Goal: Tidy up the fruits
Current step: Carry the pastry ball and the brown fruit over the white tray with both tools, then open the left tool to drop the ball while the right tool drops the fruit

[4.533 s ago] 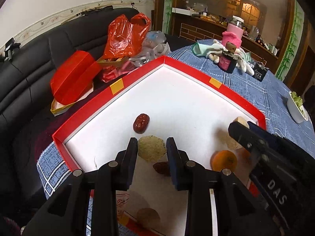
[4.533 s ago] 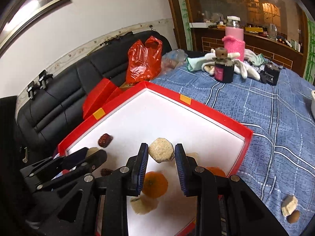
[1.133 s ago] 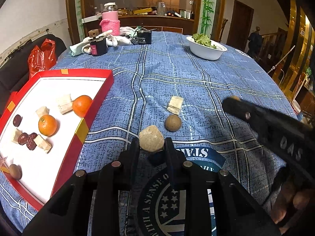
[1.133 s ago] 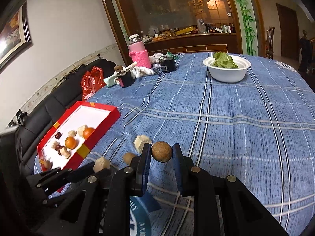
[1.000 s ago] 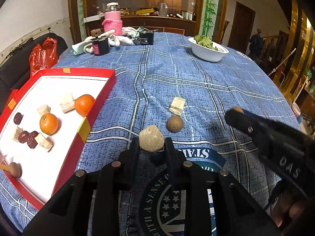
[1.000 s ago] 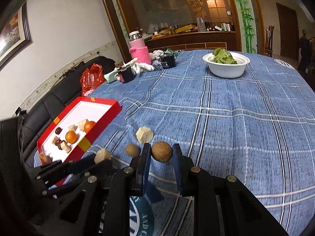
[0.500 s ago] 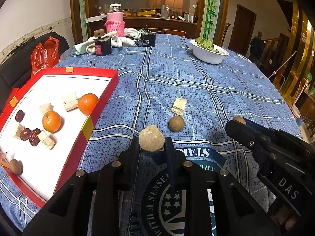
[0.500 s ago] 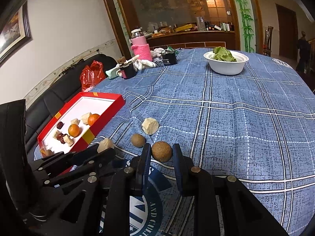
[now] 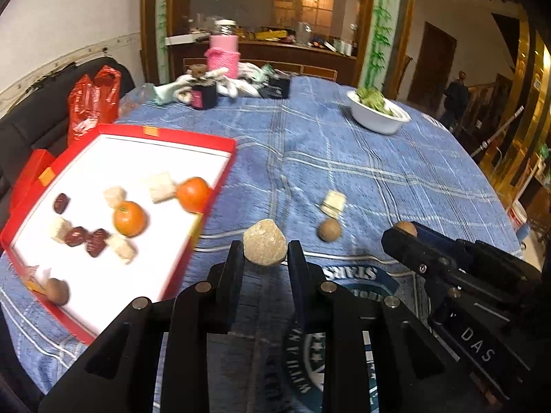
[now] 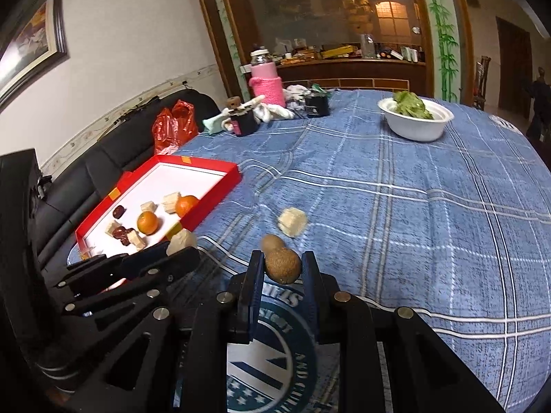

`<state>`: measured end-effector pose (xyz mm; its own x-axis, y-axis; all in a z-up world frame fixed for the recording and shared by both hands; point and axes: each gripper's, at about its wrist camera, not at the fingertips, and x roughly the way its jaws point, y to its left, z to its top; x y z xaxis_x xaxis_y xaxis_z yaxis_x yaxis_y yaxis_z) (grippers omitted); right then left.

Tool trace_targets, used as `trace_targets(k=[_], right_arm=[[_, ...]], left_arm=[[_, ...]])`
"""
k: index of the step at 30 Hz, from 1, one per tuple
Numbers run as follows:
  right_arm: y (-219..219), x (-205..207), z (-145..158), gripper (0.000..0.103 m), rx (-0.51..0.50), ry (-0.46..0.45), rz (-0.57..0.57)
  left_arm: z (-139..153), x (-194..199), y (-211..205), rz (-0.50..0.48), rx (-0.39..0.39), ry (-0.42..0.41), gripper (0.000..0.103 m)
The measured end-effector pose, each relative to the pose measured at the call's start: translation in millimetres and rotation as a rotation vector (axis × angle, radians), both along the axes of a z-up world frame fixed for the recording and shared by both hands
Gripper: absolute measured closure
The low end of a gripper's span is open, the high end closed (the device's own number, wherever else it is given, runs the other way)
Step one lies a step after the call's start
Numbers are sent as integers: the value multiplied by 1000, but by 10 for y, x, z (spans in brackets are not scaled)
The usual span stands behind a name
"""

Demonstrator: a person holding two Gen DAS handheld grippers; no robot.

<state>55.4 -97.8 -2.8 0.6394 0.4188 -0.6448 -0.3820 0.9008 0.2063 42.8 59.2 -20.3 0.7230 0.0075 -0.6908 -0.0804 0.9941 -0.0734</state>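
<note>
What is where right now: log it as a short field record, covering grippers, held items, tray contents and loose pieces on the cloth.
left gripper: shut on pale lumpy piece
right gripper: shut on brown round fruit
red tray: on the blue tablecloth, left side of the table
tray contents: two oranges, dark red dates, pale chunks, one brown round fruit near the front corner
loose on cloth: pale chunk, brown ball
white bowl: far side, holds greens

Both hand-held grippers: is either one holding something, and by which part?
Left hand-held gripper pinches a pale, faceted lump across its sides at the fingertips. Right hand-held gripper pinches a round brown fruit across its middle.
</note>
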Motion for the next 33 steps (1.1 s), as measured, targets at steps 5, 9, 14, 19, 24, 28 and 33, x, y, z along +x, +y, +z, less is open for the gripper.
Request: trace_targets(k=[5, 9, 14, 19, 24, 28, 33], right_arm=[[276, 15, 98, 81, 0, -20, 58], [572, 40, 174, 81, 4, -35, 116], [1010, 46, 237, 81, 5, -48, 195], [1342, 112, 251, 81, -1, -49, 254], [1622, 249, 243, 81, -7, -42, 281], [1867, 407, 165, 81, -27, -21, 302], [2072, 532, 34, 81, -36, 11, 318]], left_arm=[[64, -8, 288, 71, -10, -2, 80], [92, -24, 529, 128, -13, -6, 80], [104, -27, 865, 206, -24, -5, 80], [60, 8, 1176, 271, -30, 8, 80], [28, 63, 1499, 342, -35, 18, 80], [-26, 93, 1696, 381, -28, 36, 80], [-95, 115, 1809, 405, -21, 57, 80]])
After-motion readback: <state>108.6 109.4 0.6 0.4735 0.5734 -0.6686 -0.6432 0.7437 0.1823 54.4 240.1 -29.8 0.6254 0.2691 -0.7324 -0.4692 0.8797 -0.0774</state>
